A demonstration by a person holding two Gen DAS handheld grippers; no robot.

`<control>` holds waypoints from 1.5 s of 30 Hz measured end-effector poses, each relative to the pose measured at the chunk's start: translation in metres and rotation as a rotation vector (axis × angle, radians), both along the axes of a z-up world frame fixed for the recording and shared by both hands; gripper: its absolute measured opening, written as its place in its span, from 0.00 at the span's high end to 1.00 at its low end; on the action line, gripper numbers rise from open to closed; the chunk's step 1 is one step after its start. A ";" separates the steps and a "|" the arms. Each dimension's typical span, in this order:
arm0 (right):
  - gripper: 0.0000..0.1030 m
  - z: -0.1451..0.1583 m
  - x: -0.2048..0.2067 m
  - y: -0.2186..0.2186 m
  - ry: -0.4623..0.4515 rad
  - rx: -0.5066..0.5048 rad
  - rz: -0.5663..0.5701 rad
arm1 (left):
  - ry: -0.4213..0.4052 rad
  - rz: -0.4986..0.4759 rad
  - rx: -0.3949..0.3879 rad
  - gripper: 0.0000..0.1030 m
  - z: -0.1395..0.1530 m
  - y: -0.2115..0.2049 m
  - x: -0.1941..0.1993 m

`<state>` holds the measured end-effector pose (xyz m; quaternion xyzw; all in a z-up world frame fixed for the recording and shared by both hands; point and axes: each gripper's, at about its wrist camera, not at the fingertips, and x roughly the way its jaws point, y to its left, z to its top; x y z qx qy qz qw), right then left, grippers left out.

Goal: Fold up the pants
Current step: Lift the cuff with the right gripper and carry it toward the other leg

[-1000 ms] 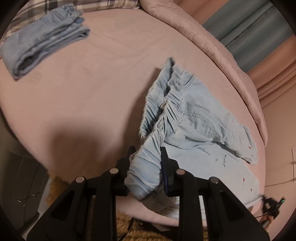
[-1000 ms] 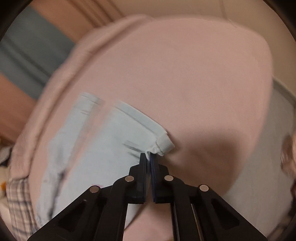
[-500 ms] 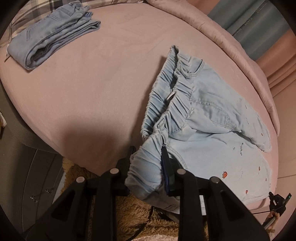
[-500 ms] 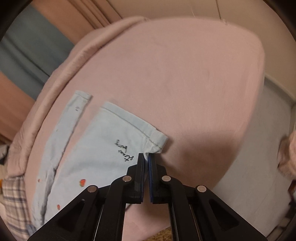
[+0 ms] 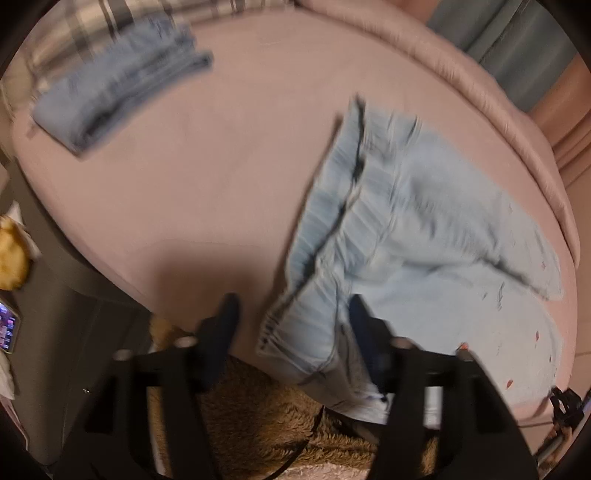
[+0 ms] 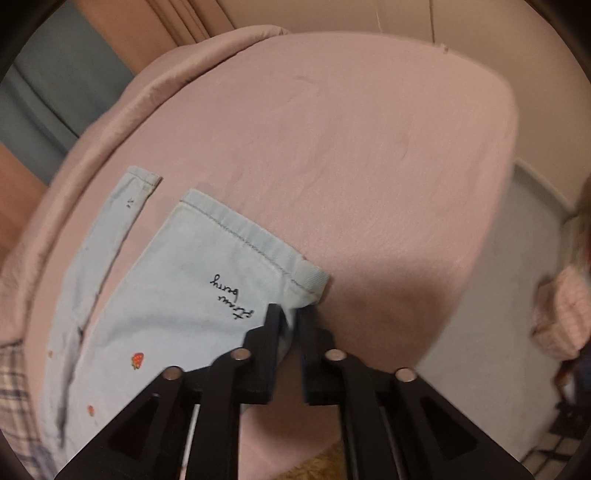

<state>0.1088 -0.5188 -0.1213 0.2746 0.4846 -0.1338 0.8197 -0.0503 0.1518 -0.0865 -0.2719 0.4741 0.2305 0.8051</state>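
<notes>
Light blue pants (image 5: 424,229) with small red prints lie spread on the pink bed (image 5: 221,166), their gathered waistband (image 5: 314,325) hanging over the near edge. My left gripper (image 5: 295,317) straddles that waistband with its jaws opening wide. The left finger stands apart from the cloth and the right finger is beside it. In the right wrist view the same pants (image 6: 177,295) end in a stitched leg hem (image 6: 258,243). My right gripper (image 6: 291,315) sits at the hem's near corner. Its jaws are opening, with a narrow gap and a bit of cloth between them.
A folded pair of darker blue jeans (image 5: 122,81) lies at the bed's far left, by a plaid cloth (image 5: 110,22). A brown shaggy rug (image 5: 258,417) covers the floor below the bed edge. A lit phone (image 5: 7,328) is at the left. A blurred pink checked shape (image 6: 565,314) stands right of the bed (image 6: 351,147).
The left jaws, earlier shut on the waistband, have sprung wide apart. The right jaws, earlier shut on the hem corner, have parted slightly, and the hem lies flatter on the bed.
</notes>
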 end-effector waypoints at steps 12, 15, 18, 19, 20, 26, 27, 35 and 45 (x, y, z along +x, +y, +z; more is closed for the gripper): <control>0.35 0.090 0.055 0.081 -0.191 0.058 0.242 | -0.211 -0.219 -0.119 0.14 0.032 -0.062 0.072; 0.35 0.096 0.099 0.128 -0.201 0.158 0.342 | -0.175 -0.272 -0.137 0.18 0.015 -0.083 0.091; 0.35 0.090 0.151 0.181 -0.153 0.207 0.403 | -0.122 -0.305 -0.156 0.23 -0.002 -0.095 0.099; 0.35 0.085 0.165 0.195 -0.131 0.213 0.416 | -0.105 -0.310 -0.158 0.23 -0.009 -0.098 0.101; 0.35 0.080 0.177 0.208 -0.108 0.211 0.426 | -0.093 -0.313 -0.159 0.24 -0.011 -0.099 0.101; 0.35 0.046 0.211 0.258 0.040 0.156 0.398 | -0.060 -0.282 -0.179 0.24 -0.026 -0.090 0.097; 0.35 0.038 0.217 0.261 0.065 0.143 0.389 | -0.064 -0.279 -0.183 0.24 -0.027 -0.087 0.096; 0.95 0.020 0.218 0.254 0.082 0.056 0.352 | -0.086 -0.276 -0.196 0.24 -0.019 -0.080 0.088; 0.96 0.098 0.090 0.181 -0.236 0.264 0.422 | -0.256 -0.235 -0.230 0.19 0.027 -0.065 0.116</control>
